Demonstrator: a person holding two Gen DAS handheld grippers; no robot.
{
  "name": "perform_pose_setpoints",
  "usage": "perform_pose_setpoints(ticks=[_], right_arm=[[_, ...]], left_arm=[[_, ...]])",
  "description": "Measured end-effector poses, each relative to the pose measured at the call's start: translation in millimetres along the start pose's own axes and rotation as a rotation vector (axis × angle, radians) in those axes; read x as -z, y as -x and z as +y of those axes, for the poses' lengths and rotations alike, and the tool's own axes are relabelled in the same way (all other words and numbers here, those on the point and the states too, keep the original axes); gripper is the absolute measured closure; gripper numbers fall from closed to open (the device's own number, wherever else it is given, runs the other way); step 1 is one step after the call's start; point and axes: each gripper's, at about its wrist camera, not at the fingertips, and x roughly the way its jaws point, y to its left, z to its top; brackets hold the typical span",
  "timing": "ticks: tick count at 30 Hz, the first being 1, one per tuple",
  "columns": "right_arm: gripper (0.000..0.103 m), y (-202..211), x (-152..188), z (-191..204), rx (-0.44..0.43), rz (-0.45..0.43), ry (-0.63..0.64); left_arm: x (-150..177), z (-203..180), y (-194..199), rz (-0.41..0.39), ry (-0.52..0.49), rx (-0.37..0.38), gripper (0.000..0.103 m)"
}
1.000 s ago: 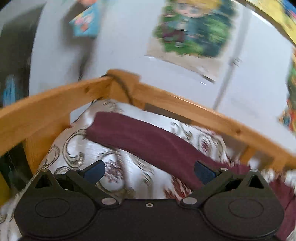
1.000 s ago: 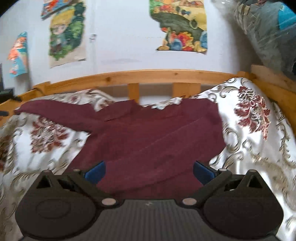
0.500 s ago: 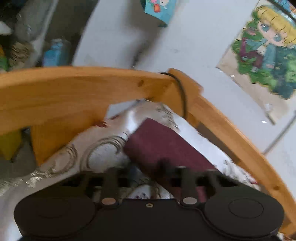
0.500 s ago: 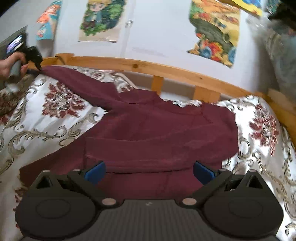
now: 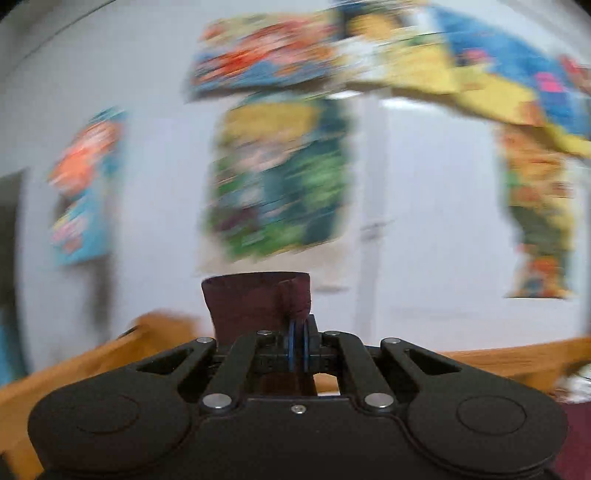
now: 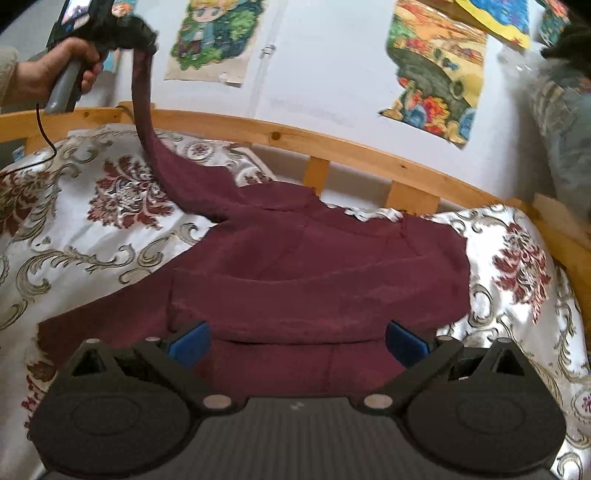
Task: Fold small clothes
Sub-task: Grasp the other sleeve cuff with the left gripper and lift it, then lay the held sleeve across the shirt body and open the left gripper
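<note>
We see a dark maroon sweater (image 6: 317,273) spread over the floral bedspread (image 6: 85,229), its body lying flat in the middle of the bed with a fold line running across it. One sleeve (image 6: 142,92) is pulled up off the bed at the far left, stretched taut to the left gripper (image 6: 142,35), which a hand (image 6: 55,74) holds above the wooden bed rail (image 6: 354,151).

In the left wrist view the left gripper (image 5: 299,332) has its blue pads pressed together on the sleeve cuff (image 5: 255,299) — the jaws have just been closing, and the cloth now sticks up beyond them. The right gripper (image 6: 297,338) stands wide apart over the near hem, its blue pads on either side with nothing pinched between them.

Cartoon posters (image 6: 214,37) hang on the white wall behind the rail. A thin cable (image 6: 46,134) trails from the left gripper's handle down onto the bedspread.

Only the right wrist view shows the whole garment and the lifted sleeve; the left wrist view is heavily blurred and gives just the pinched cuff, the rail and the posters.
</note>
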Motion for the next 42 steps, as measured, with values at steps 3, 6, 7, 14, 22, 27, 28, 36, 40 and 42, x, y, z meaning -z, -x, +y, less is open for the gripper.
perform_pose_setpoints(ticks=[3,6,7,14,22,27,28,36,40,42], right_arm=[[0.0,0,0,-11,0.036,0.007,-0.036],[0.0,-1,0,-24,0.089,0.012,-0.066],[0.0,0,0,-29,0.105,0.015,-0.077],[0.0,-2,6,-74,0.246,0.072,-0.195],[0.0,5,19,-130,0.434,0.138,-0.301],[0.0,9,26,-152,0.468,0.141,-0.381],[0.0,10,27,-152,0.471,0.139,-0.383],[0.0,5,27,-146,0.443,0.134,-0.383],[0.0,1,26,-141,0.352,0.095,-0.414],[0.0,-6,25,-136,0.295,0.088,-0.423]], left_arm=[[-14,-41,5,-0.047,-0.054,0.161,0.099],[-19,-89,15,-0.074,-0.101,0.342,0.099],[-18,-104,21,-0.08,-0.115,0.393,0.099],[24,-207,60,-0.038,-0.216,0.737,0.099],[103,-257,82,0.154,-0.178,0.904,0.099],[148,-268,88,0.306,-0.156,0.935,0.098],[155,-269,88,0.342,-0.152,0.944,0.096],[162,-236,85,0.475,-0.043,0.929,0.037],[153,-200,65,0.502,0.017,0.813,0.031],[152,-178,49,0.511,0.025,0.678,0.031]])
